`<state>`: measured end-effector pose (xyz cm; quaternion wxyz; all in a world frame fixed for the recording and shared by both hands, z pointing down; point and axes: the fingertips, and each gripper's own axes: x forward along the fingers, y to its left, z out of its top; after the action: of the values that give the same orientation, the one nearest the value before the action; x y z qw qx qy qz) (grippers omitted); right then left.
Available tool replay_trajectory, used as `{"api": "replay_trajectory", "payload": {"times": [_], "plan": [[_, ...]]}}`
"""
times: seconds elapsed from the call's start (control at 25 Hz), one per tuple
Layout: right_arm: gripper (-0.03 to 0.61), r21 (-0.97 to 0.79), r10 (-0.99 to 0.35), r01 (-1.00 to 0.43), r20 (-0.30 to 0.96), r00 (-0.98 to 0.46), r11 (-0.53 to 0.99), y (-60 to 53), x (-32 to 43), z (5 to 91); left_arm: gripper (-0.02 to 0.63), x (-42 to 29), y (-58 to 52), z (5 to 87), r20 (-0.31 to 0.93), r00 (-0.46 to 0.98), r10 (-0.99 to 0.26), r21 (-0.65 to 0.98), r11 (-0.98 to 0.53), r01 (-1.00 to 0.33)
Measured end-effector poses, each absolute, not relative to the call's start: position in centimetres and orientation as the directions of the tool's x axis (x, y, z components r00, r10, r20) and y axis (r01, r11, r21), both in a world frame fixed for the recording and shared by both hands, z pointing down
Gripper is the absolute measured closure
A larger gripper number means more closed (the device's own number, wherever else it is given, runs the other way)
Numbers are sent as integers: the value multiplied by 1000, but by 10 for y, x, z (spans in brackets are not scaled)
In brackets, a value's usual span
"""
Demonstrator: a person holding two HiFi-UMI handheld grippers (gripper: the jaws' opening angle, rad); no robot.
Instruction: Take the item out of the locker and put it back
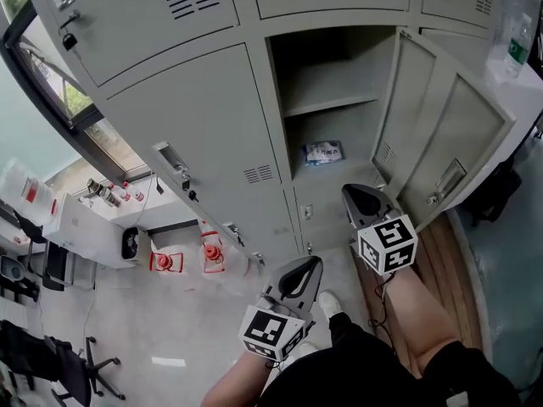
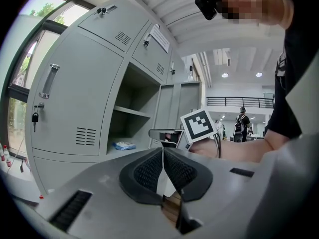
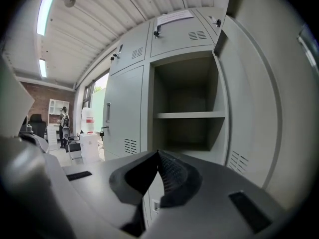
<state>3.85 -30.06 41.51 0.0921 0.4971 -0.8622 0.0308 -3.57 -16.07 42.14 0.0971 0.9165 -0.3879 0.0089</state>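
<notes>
The blue-and-white packet (image 1: pixel 323 152) is lying on the floor of the open locker (image 1: pixel 333 79), beneath its shelf (image 1: pixel 331 105) and toward the far wall. The right gripper (image 1: pixel 355 197) and left gripper (image 1: pixel 310 268) are hovering near the opening, each with jaws pressed together on nothing. The nearer right one is likely needing to spread its jaws before entering, staying left of the open door (image 1: pixel 441 134).
</notes>
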Motion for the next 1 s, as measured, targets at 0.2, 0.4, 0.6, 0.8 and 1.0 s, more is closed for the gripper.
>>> {"api": "replay_trajectory", "payload": {"times": [0.2, 0.4, 0.6, 0.8, 1.0], "plan": [[520, 34, -852, -869, 220, -476, 494, -331, 43, 431, 591, -32, -181, 429, 110, 696, -709, 179, -675, -716], [437, 28, -852, -877, 254, -458, 480, -359, 50, 449, 591, -28, -198, 432, 115, 694, -710, 182, -672, -718], [388, 28, -845, -882, 303, -441, 471, -385, 52, 467, 591, -27, -210, 433, 117, 688, -716, 189, -664, -724], [368, 0, -842, -893, 334, -424, 450, -411, 55, 483, 592, -26, -219, 435, 123, 686, -717, 188, -662, -726], [336, -19, -831, -899, 373, -413, 438, -432, 56, 498, 592, -31, -226, 442, 136, 666, -734, 196, -639, -744]]}}
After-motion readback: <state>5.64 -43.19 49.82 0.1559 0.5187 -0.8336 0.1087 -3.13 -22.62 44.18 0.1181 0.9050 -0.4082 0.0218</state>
